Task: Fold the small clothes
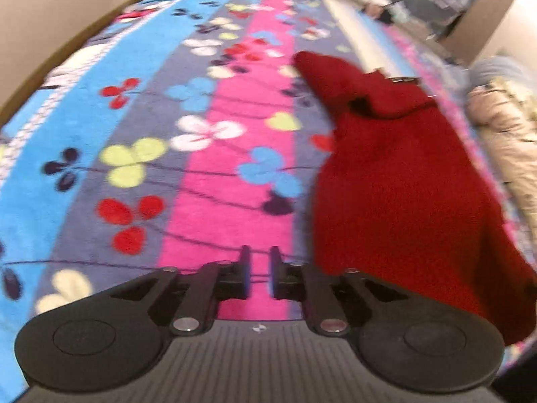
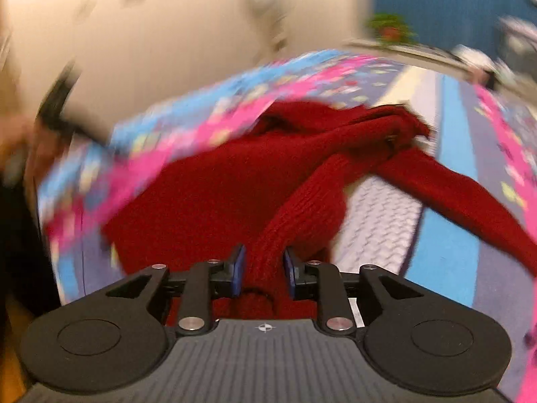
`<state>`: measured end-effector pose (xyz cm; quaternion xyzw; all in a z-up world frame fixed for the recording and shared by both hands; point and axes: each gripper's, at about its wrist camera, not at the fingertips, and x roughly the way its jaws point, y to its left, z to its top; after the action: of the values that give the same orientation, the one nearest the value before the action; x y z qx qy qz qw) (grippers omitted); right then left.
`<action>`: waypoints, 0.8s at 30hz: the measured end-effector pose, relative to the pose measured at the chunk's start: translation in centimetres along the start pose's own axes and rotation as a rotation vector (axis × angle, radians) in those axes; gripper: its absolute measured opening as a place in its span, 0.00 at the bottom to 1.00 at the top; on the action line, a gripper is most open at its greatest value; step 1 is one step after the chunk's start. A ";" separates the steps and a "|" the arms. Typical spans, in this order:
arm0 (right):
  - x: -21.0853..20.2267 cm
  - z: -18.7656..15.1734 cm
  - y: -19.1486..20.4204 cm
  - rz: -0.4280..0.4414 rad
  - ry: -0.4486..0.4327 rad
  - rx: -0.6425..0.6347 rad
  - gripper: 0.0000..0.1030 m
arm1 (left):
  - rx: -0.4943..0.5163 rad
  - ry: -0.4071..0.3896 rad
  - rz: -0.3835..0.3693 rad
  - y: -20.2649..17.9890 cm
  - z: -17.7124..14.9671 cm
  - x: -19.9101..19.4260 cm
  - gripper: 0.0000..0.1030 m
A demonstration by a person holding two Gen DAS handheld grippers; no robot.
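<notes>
In the left wrist view, a beige wall (image 1: 50, 10) with a dark baseboard runs along the far left edge. Beside it spreads a fleecy blanket (image 1: 141, 154) striped in blue, grey-purple and pink and scattered with clover-like flowers in red, yellow, white and blue. The left claw (image 1: 258, 270) hovers low over the pink stripe, its two fingers set a narrow gap apart with nothing between them; only blanket shows through the gap. Just to the right of it lies the red knitted sweater (image 1: 396, 181), its body spread on the blanket and one sleeve pointing away toward the far end. A small dark label shows at its collar. Beyond the sweater's right edge lies a beige padded garment (image 1: 506, 141), and blurred clutter fills the top right corner.

In the right wrist view, heavily blurred, a dark shape at the far left cannot be made out. The same blanket (image 2: 446, 208) curves across the middle under a pale wall (image 2: 167, 33). The red knitted sweater (image 2: 218, 194) is bunched in the centre, its collar area twisted. One sleeve (image 2: 302, 201) runs down from the bunch and passes between the fingers of the right claw (image 2: 263, 273), which grips it; the other sleeve (image 2: 470, 194) trails off to the lower right. A small green plant (image 2: 389, 27) stands on a ledge before a blue wall at the upper right.
</notes>
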<state>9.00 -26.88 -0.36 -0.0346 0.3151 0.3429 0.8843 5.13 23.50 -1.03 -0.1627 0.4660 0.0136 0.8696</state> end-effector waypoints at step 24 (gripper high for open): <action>6.9 -0.6 -1.3 -0.055 0.183 0.174 0.33 | 0.275 0.049 0.045 -7.3 -1.0 5.2 0.07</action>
<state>13.40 -23.99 -5.00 0.0024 0.4220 0.2853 0.8605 8.52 15.62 -3.79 -0.0318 0.4880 -0.0348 0.8716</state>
